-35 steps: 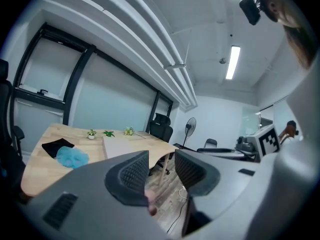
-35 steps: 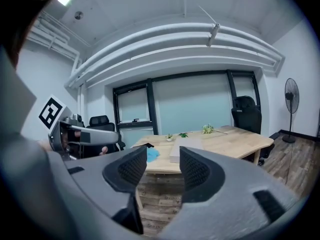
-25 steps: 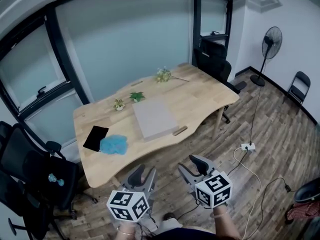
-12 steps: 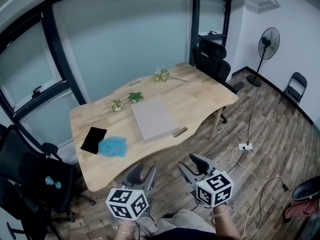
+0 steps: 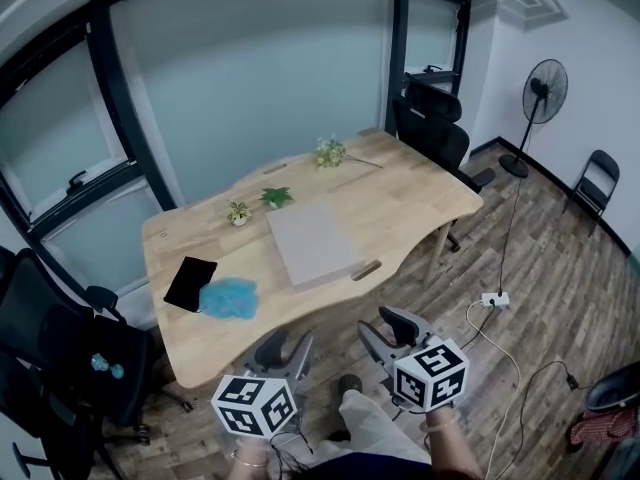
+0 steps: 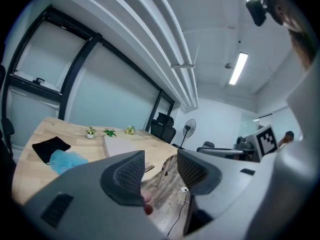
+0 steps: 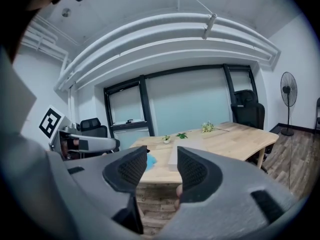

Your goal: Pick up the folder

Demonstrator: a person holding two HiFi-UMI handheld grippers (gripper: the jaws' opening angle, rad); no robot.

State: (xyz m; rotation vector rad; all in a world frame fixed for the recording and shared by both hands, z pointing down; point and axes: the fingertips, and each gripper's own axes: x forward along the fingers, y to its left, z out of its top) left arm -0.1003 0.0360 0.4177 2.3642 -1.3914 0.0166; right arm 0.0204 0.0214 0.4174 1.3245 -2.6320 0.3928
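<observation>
The folder (image 5: 312,240) is a flat grey rectangle lying on the wooden table (image 5: 420,198), near its front edge. It also shows in the left gripper view as the folder (image 6: 122,145) and in the right gripper view as the folder (image 7: 176,155). My left gripper (image 5: 287,348) hangs in front of the table over the floor, well short of the folder. Its jaws have just been opening and nothing is between them, as the left gripper (image 6: 160,169) shows. My right gripper (image 5: 388,330) is beside it, open and empty, as the right gripper (image 7: 162,166) confirms.
On the table lie a black pouch (image 5: 190,280), a blue fluffy cloth (image 5: 227,296), a small potted plant (image 5: 238,211), a green leaf (image 5: 276,196) and a flower sprig (image 5: 328,151). Black office chairs (image 5: 435,128) stand behind and at the left. A fan (image 5: 543,88) and a power strip (image 5: 495,298) are at the right.
The person has stepped toward the table; a trousered leg and shoe now show between the grippers. Both grippers have come slightly closer to the table.
</observation>
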